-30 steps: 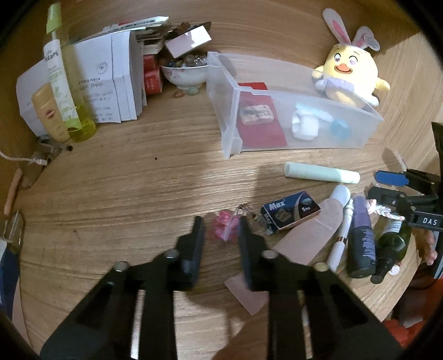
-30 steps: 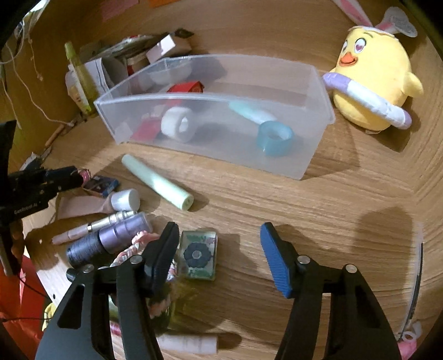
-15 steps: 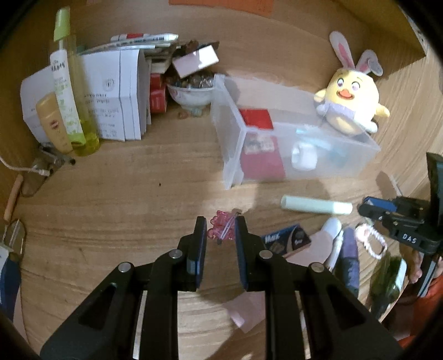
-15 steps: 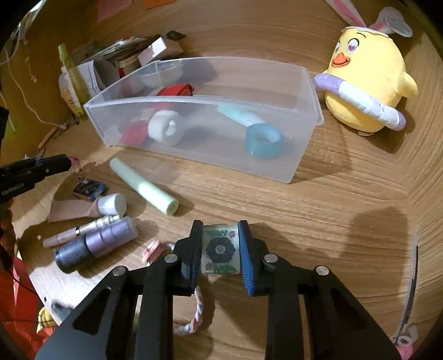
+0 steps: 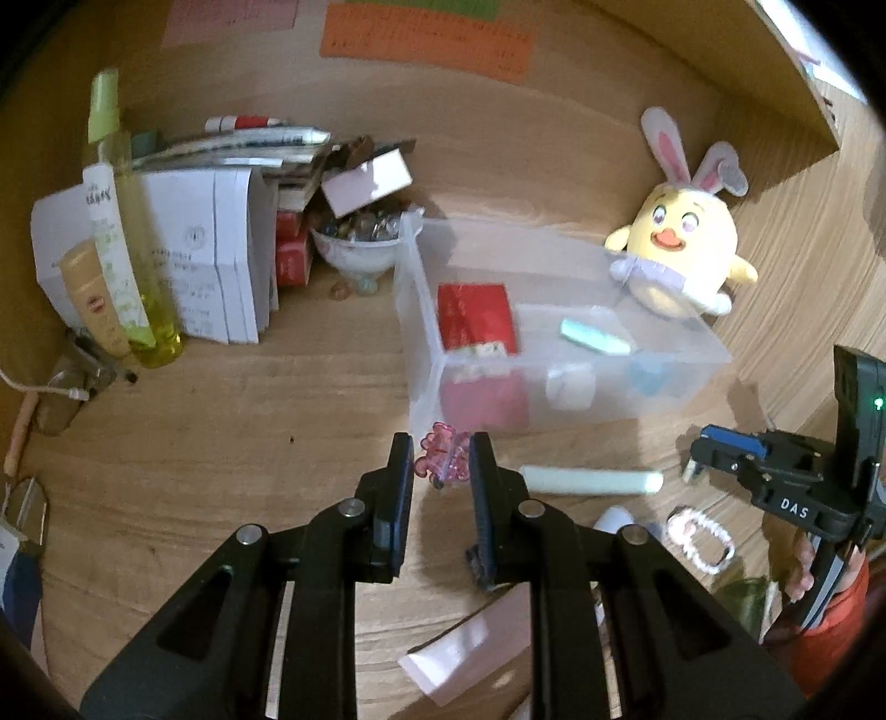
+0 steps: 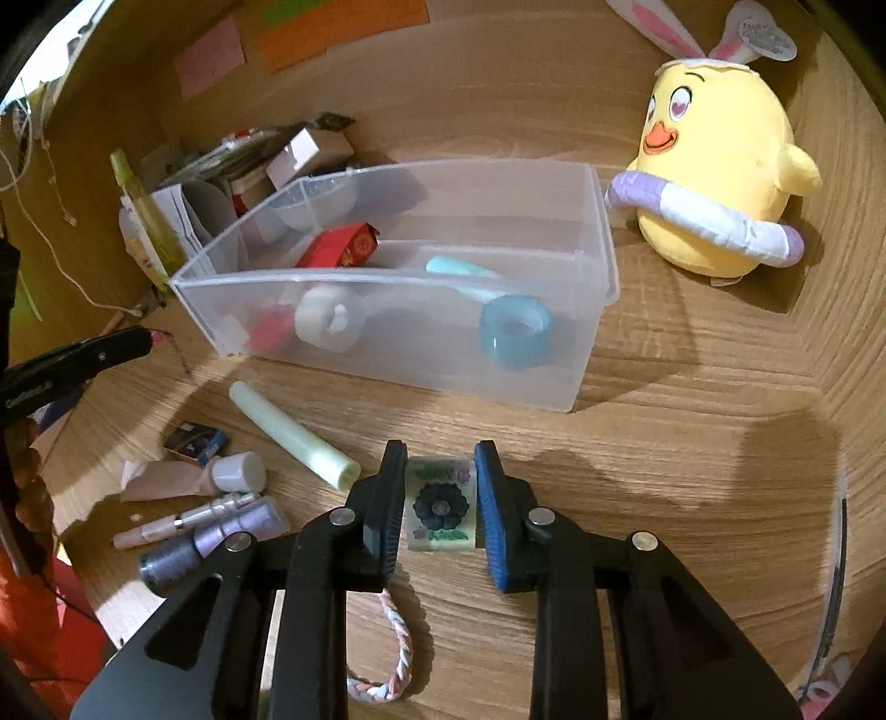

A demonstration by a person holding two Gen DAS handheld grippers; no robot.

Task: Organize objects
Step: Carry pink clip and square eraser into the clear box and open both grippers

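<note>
Gripping is done on both sides: a pink clip (image 5: 443,457) is pinched in the left tool (image 5: 441,462), a flowered tile (image 6: 441,504) in the right tool (image 6: 440,501), both near the bin (image 6: 587,365) on the desk (image 6: 692,471). Carrying over its rim and releasing inside is judged next.

White letters "DAS" stand on the black body of the right gripper (image 5: 699,462), seen from the left wrist to the right of that tool's fingers; pale lettering runs along the black arm of the left gripper (image 6: 147,340), seen from the right wrist far to the left of its fingers, too small to spell out; print covers the tall yellow spray bottle (image 5: 119,232), the white booklets (image 5: 221,260) and the orange wall note (image 5: 426,41) ahead of the left tool, all too blurred to read
</note>
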